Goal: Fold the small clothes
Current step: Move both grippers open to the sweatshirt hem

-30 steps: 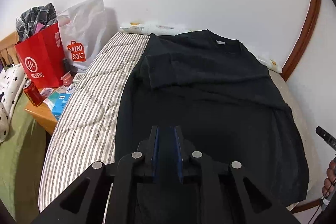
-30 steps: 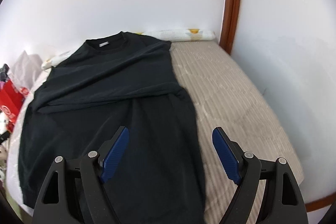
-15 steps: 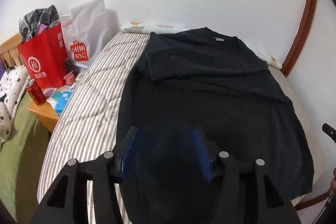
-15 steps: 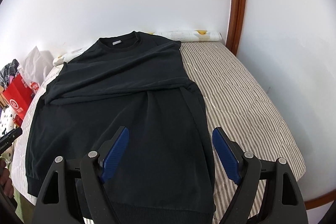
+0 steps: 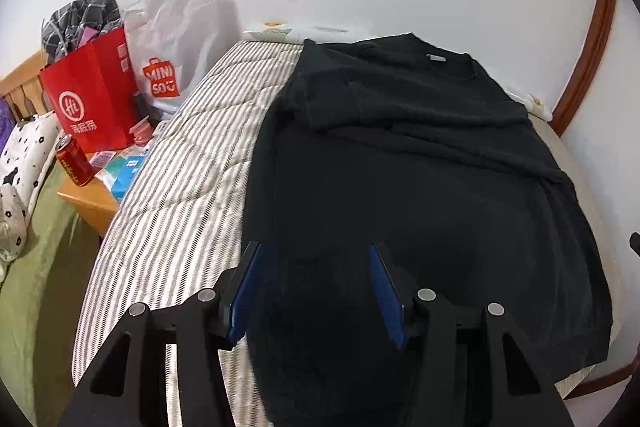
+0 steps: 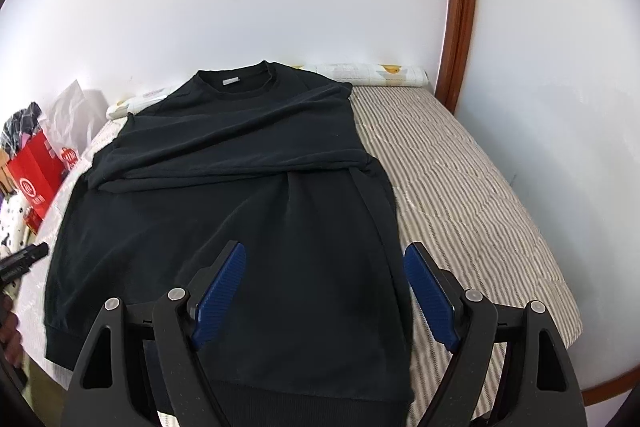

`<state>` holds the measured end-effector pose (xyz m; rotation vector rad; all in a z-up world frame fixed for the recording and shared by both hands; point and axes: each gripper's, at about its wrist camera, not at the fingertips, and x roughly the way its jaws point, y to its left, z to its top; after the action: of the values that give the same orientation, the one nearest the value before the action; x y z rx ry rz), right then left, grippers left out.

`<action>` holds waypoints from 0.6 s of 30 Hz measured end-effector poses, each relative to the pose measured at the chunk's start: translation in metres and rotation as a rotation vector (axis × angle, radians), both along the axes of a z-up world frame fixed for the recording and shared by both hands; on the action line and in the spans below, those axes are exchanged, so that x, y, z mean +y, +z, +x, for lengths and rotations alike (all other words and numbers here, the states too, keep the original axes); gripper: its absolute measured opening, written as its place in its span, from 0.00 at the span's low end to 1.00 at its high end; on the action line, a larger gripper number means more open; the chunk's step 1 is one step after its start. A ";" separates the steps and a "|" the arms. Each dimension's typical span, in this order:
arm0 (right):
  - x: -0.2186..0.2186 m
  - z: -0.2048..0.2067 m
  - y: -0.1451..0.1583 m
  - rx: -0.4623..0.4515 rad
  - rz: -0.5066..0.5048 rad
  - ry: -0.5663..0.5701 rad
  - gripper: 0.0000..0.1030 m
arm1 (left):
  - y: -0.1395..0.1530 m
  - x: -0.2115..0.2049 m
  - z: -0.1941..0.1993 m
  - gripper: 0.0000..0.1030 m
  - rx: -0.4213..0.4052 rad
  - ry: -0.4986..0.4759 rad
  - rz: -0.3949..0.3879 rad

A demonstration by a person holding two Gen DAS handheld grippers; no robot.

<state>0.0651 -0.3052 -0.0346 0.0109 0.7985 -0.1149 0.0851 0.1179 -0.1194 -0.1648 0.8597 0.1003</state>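
Sweatshirt (image 6: 240,227): one, black, flat on the striped mattress (image 6: 460,187), both sleeves folded across the chest.
Left gripper (image 5: 316,287): jaws just opened, apart above the sweatshirt's near hem; nothing gripped.
Right gripper (image 6: 324,291): jaws wide apart above the hem.
Bags left of mattress: two, red bag (image 5: 92,99), white bag (image 5: 176,43).
Can (image 5: 74,163): one, red.

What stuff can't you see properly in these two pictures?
- Black sweatshirt: its near hem hides behind the left gripper in the left wrist view.
- Right gripper: only a tip shows at the left wrist view's right edge.
- Red can: lettering too small to read.
- Red bag: mostly cut off at the right wrist view's left edge.
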 end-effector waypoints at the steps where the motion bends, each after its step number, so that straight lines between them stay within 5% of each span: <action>1: -0.002 0.000 -0.004 0.001 -0.013 -0.002 0.79 | -0.002 0.003 -0.001 0.49 0.000 0.006 0.001; 8: -0.040 0.007 -0.046 0.064 -0.005 -0.068 0.68 | -0.022 0.023 -0.006 0.49 0.031 0.027 -0.013; 18: -0.073 -0.001 -0.088 0.114 0.073 -0.063 0.68 | -0.046 0.026 -0.008 0.49 0.046 -0.036 -0.094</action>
<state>0.0642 -0.3784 -0.1224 0.0998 0.9160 -0.1467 0.0766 0.1435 -0.1652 -0.2356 0.9132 0.0299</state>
